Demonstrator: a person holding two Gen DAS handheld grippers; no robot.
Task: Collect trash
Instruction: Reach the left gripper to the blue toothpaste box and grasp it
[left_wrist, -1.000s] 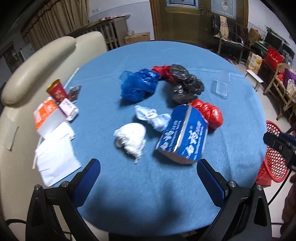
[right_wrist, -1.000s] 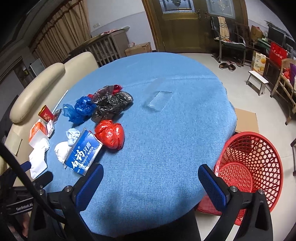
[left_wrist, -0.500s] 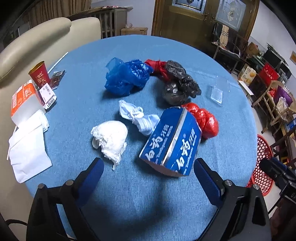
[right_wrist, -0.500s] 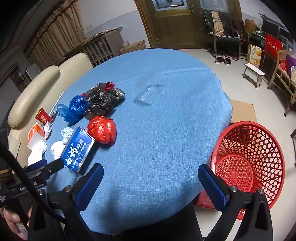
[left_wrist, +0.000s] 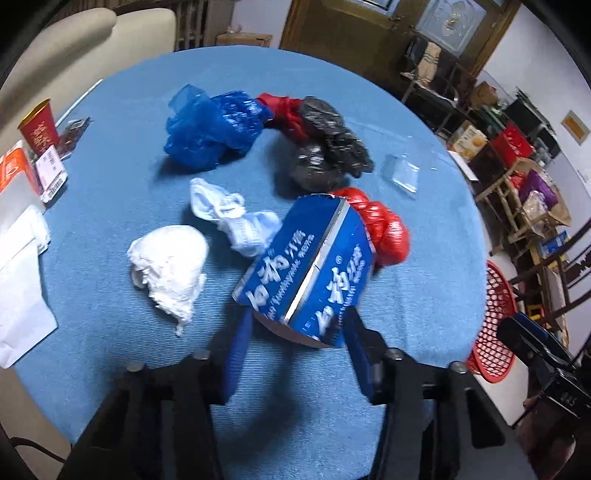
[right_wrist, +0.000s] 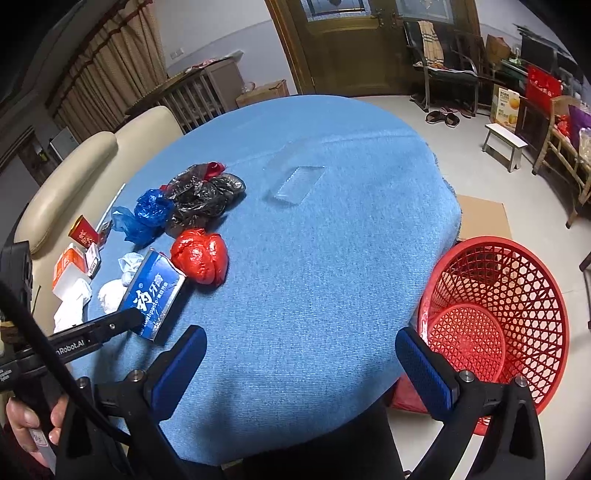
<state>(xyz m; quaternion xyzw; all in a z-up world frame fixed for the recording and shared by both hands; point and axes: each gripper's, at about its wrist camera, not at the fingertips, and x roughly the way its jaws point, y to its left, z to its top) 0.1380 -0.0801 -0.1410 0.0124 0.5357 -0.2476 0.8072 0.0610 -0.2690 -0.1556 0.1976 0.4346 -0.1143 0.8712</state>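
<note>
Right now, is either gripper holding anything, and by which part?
The left gripper has just been closing on the blue cardboard toothpaste box, jaws at its near open end. The right gripper holds nothing.

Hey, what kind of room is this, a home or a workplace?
Most likely a home living room: a cream sofa beside the blue-clothed table, a wooden door, and slippers on the floor.

Home living room: cream sofa (right_wrist: 62, 173), wooden door (right_wrist: 354, 48), curtains (right_wrist: 110, 62).
</note>
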